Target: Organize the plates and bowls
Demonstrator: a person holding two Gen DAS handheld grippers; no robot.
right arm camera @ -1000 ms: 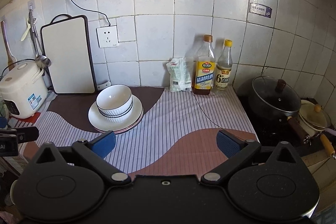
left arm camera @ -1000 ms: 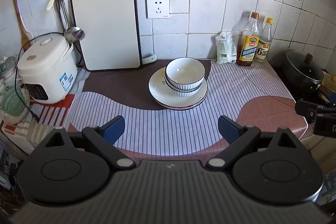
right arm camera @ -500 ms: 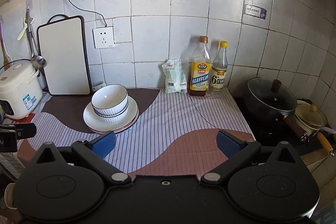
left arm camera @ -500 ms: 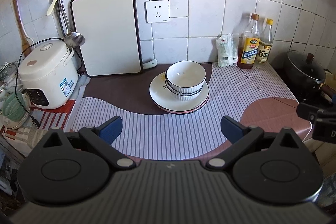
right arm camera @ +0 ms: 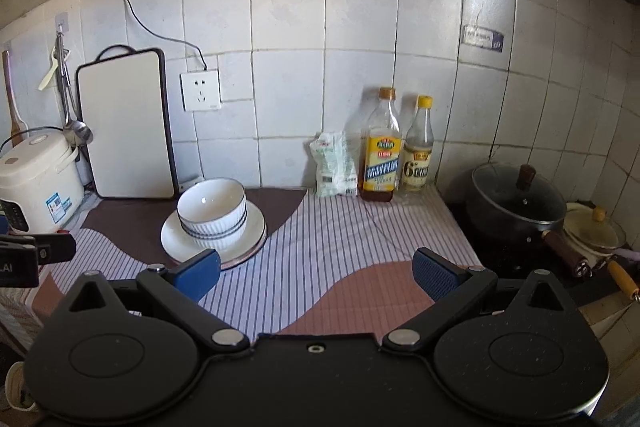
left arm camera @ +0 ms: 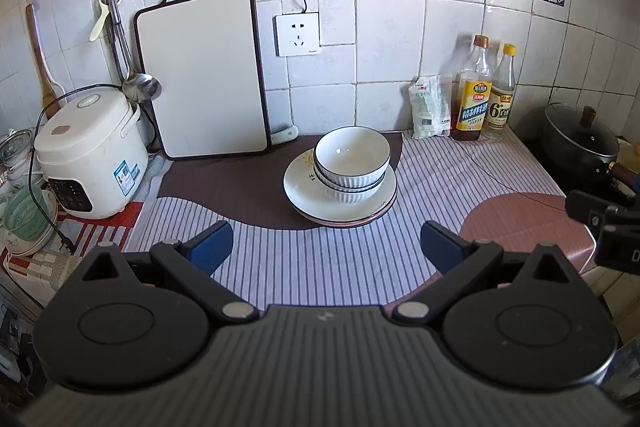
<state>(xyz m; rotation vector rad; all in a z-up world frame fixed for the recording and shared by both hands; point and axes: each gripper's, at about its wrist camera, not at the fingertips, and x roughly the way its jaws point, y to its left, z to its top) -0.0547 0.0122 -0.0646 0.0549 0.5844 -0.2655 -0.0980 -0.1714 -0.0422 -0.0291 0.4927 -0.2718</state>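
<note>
While both grippers are hovering back from the counter with nothing between their blue pads, the organizing is looking finished or close to it, judging only from how the crockery is lying. Covering the counter, the striped white-and-purple cloth with brown and pink curved patches (left arm camera: 320, 267) is lying flat and matte, offering a soft bed. Leaning upright on the glossy tiled wall, the white rectangular cutting board with a dark rim (left arm camera: 204, 75) is standing behind it, and the rounded white plastic rice cooker (left arm camera: 90, 151) is sitting to its left. Near the middle back of the cloth, the round white glazed plates with thin dark rims (left arm camera: 298, 187) are lying stacked, at least two of them, and the two white ribbed ceramic bowls with dark rim lines (left arm camera: 352, 157) are nesting on top, slightly off centre. The left gripper (left arm camera: 326, 247) is holding its jaws spread wide, and the right gripper (right arm camera: 316, 273) is doing likewise. Any next move would probably call only for centring the bowls; glazed ware is likely slippery.
</note>
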